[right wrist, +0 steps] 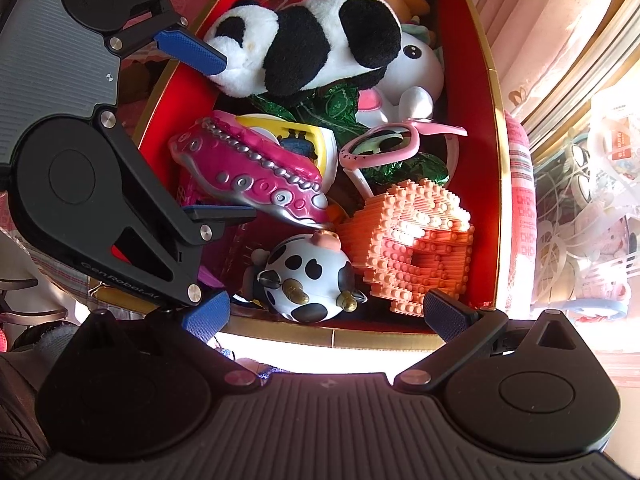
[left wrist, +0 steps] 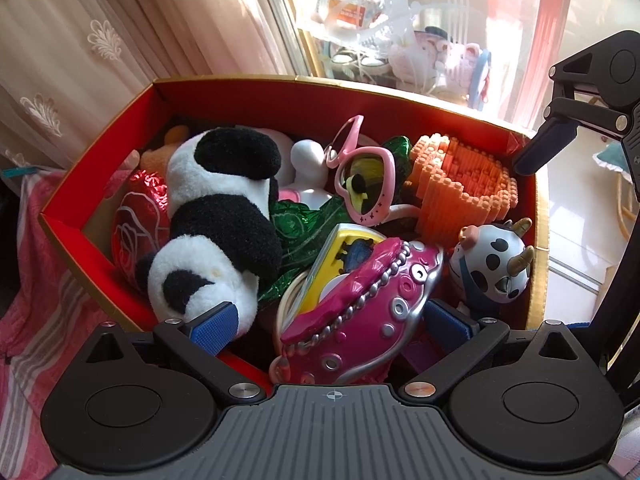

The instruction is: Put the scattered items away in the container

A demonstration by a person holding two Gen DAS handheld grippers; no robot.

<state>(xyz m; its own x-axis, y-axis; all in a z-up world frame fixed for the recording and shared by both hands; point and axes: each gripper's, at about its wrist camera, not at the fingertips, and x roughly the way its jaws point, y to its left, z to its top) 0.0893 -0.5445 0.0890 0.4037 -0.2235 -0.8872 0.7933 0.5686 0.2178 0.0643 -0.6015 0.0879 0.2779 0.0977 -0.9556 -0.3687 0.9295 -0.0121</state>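
Left wrist view: the left tongs (left wrist: 332,326) stand wide open at the near rim of the red cardboard box (left wrist: 256,94), their blue pads on either side of a pink toy with silver studs (left wrist: 352,300) without pressing it. The pink toy lies on the pile directly ahead of these tongs, its long axis running from near-left up toward far-right, so it crosses the gap at a slant, not square to the pads. A plush panda (left wrist: 222,216) lies just beside the left pad, possibly brushing it, though contact cannot be confirmed. Deeper in the box sit pink heart-shaped sunglasses (left wrist: 360,178), an orange brick-built model (left wrist: 464,188) and a spotted cow figure (left wrist: 492,264). The right tongs (left wrist: 544,148) hover over the far right corner, only one finger in view.

Right wrist view: the right tongs (right wrist: 326,320) are wide open and empty, poised over the box's near edge with the cow figure (right wrist: 308,276) straight ahead between the pads and the orange brick-built model (right wrist: 408,240) just to its right. The left tongs (right wrist: 218,136) enter from the left, spread across the pink toy (right wrist: 248,168) with the panda (right wrist: 304,36) against the upper finger. Everything visible already rests inside the box (right wrist: 480,128); no stray item appears outside it here, so the tidying looks close to finished. Of the two, the left tongs are nearer the pink toy, the right nearer the cow.
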